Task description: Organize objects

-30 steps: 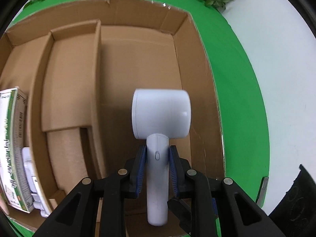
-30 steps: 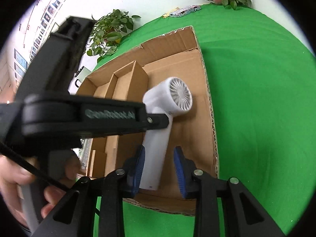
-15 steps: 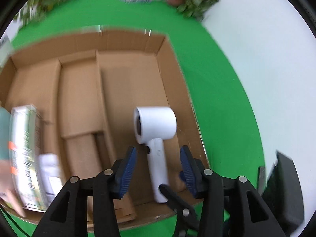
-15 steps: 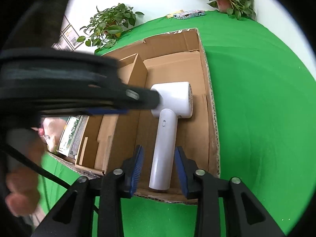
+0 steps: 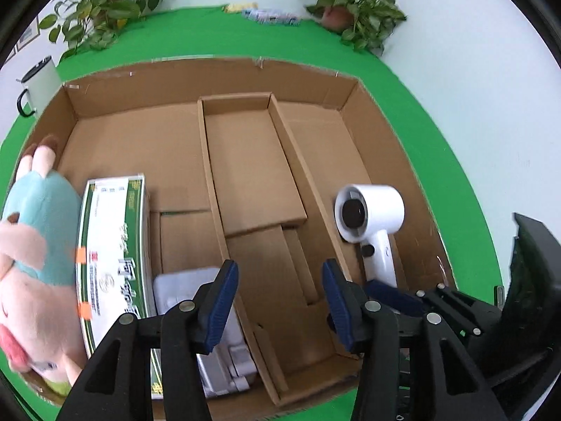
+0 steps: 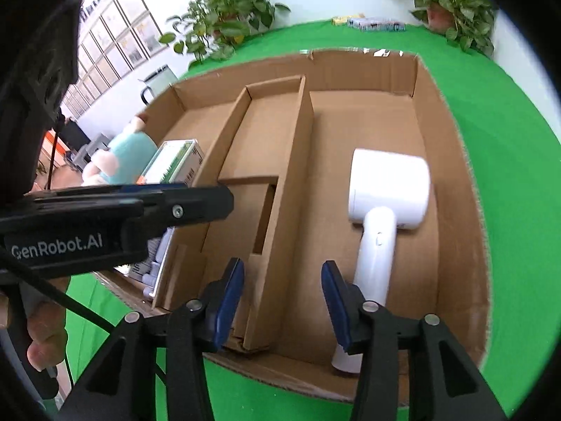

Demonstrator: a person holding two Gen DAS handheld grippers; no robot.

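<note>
A white hair dryer (image 5: 371, 224) lies in the right compartment of the divided cardboard box (image 5: 210, 80), also in the right wrist view (image 6: 385, 203). My left gripper (image 5: 280, 298) is open and empty above the box's near middle compartment. My right gripper (image 6: 282, 298) is open and empty above the near edge of the box (image 6: 452, 112), left of the dryer's handle. A green and white carton (image 5: 112, 252), a grey-white item (image 5: 210, 315) and a plush toy (image 5: 35, 245) lie in the left compartment.
The box stands on a green cloth (image 5: 438, 133). Potted plants (image 5: 354, 10) and small packs (image 5: 270, 17) sit at the back. A white mug (image 5: 38, 84) stands at the far left. The left gripper's body (image 6: 105, 221) crosses the right wrist view.
My left gripper let go of the hair dryer, opened and drew back to the left. The dryer now lies in the right compartment. My right gripper opened wider and drew back.
</note>
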